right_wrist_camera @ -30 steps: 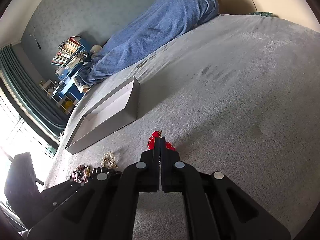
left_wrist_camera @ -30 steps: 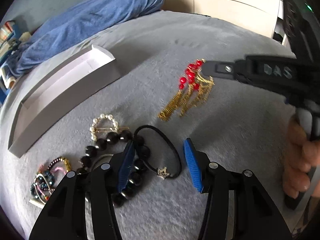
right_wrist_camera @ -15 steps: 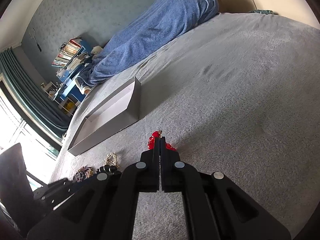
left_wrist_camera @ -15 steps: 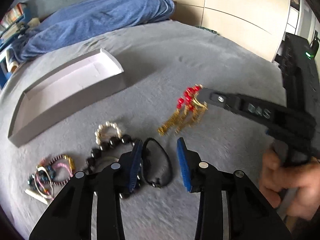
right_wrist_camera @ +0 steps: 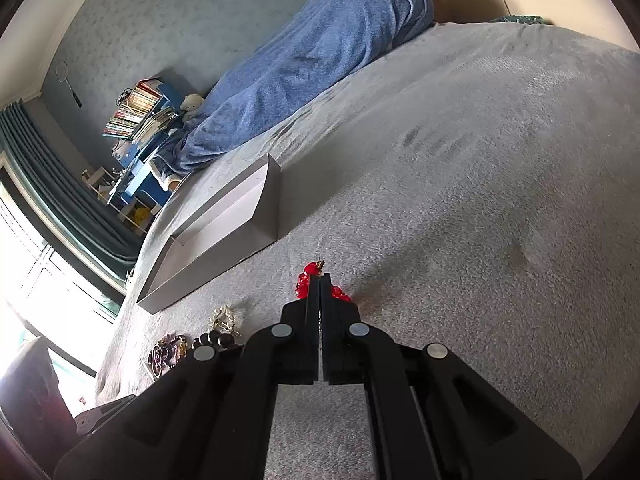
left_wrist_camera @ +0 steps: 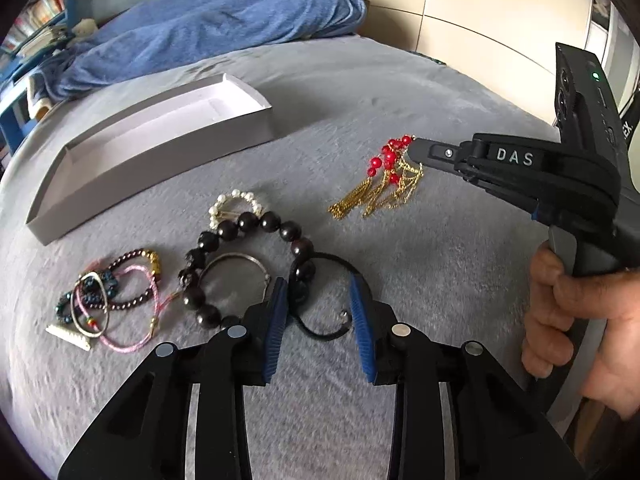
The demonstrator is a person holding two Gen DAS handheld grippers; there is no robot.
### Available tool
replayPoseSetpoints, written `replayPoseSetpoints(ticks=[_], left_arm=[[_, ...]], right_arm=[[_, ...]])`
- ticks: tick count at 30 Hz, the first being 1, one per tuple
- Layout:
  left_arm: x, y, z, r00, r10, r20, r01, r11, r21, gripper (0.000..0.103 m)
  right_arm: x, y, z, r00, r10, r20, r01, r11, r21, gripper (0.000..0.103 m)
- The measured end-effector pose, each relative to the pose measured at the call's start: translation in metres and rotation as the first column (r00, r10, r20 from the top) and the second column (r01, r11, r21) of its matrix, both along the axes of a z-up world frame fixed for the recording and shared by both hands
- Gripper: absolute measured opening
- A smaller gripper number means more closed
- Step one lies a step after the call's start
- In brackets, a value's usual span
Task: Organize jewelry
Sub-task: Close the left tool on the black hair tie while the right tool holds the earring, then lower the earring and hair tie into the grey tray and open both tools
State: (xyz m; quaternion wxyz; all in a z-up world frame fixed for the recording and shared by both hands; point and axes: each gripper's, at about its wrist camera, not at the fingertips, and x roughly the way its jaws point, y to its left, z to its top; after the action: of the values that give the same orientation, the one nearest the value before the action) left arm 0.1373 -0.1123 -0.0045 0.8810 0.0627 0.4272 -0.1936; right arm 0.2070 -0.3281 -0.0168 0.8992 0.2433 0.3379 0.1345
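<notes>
My left gripper (left_wrist_camera: 318,312) hovers low over the grey bed cover, its blue pads (left_wrist_camera: 276,320) closing. A black cord bracelet (left_wrist_camera: 320,334) with a small charm lies between them, and the pads do not press on it. My right gripper (left_wrist_camera: 416,147) (right_wrist_camera: 321,280) is shut on a red-bead and gold-chain piece (left_wrist_camera: 378,194) (right_wrist_camera: 305,282), whose chains trail on the cover. A black bead bracelet (left_wrist_camera: 248,222), a pearl ring (left_wrist_camera: 236,200), a silver bangle (left_wrist_camera: 236,262) and a tangle of thin bracelets (left_wrist_camera: 112,296) lie left of the cord.
A long, shallow grey box (left_wrist_camera: 160,152) (right_wrist_camera: 224,236) stands open behind the jewelry. A blue blanket (left_wrist_camera: 220,20) is heaped at the bed's far end. A person's hand (left_wrist_camera: 568,320) holds the right gripper's handle at the right edge.
The left gripper's pads have come closer together around the black cord bracelet, and its view has pulled back and rolled a little. The right gripper and its red-bead piece have stayed put.
</notes>
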Motion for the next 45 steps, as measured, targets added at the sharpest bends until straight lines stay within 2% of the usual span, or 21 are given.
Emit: replayPoseSetpoints(ticks=[2,4,6,13,17,21,27,36,41,45], left_arm=[[-0.003,0.002,0.0,1.0,0.002,0.003,-0.002,1.0,-0.002,0.031],[-0.003,0.004,-0.001,1.0,0.008,0.005,-0.008,1.0,-0.004,0.024],[0.0,0.005,-0.002,1.0,0.009,-0.004,-0.009,1.0,-0.011,0.004],[-0.003,0.005,0.003,0.999,-0.024,0.029,0.025,0.999,-0.021,0.003],[-0.005,0.012,0.016,0.998,-0.027,0.06,0.03,0.999,-0.042,0.003],[-0.002,0.03,0.038,0.994,-0.012,0.106,0.019,0.998,-0.064,0.004],[0.01,0.069,0.071,0.988,0.016,0.153,-0.007,0.998,-0.059,0.003],[0.047,0.138,0.113,0.973,0.099,0.209,-0.086,0.994,-0.072,0.003],[0.072,0.162,0.117,0.968,0.145,0.206,-0.125,0.986,-0.108,0.003],[0.099,0.171,0.112,0.966,0.168,0.197,-0.145,0.981,-0.128,0.003]], right_arm=[[0.0,0.001,0.0,1.0,0.002,0.0,-0.002,1.0,-0.002,0.0],[0.0,0.001,0.0,1.0,0.003,0.0,-0.003,1.0,-0.005,0.0],[0.0,0.002,0.0,1.0,0.003,0.0,-0.003,1.0,-0.004,0.0],[-0.001,0.004,0.004,1.0,0.005,0.016,-0.005,1.0,-0.008,0.0],[-0.003,0.014,0.016,0.998,0.036,0.052,-0.035,0.999,-0.016,0.0],[-0.003,0.026,0.036,0.992,0.081,0.098,-0.076,0.996,-0.053,0.0],[0.004,0.047,0.065,0.978,0.154,0.14,-0.139,0.984,-0.111,0.0],[0.029,0.087,0.1,0.952,0.254,0.173,-0.23,0.962,-0.149,0.0],[0.058,0.108,0.117,0.937,0.295,0.186,-0.259,0.946,-0.195,0.0],[0.084,0.119,0.116,0.935,0.31,0.175,-0.271,0.938,-0.214,0.0]])
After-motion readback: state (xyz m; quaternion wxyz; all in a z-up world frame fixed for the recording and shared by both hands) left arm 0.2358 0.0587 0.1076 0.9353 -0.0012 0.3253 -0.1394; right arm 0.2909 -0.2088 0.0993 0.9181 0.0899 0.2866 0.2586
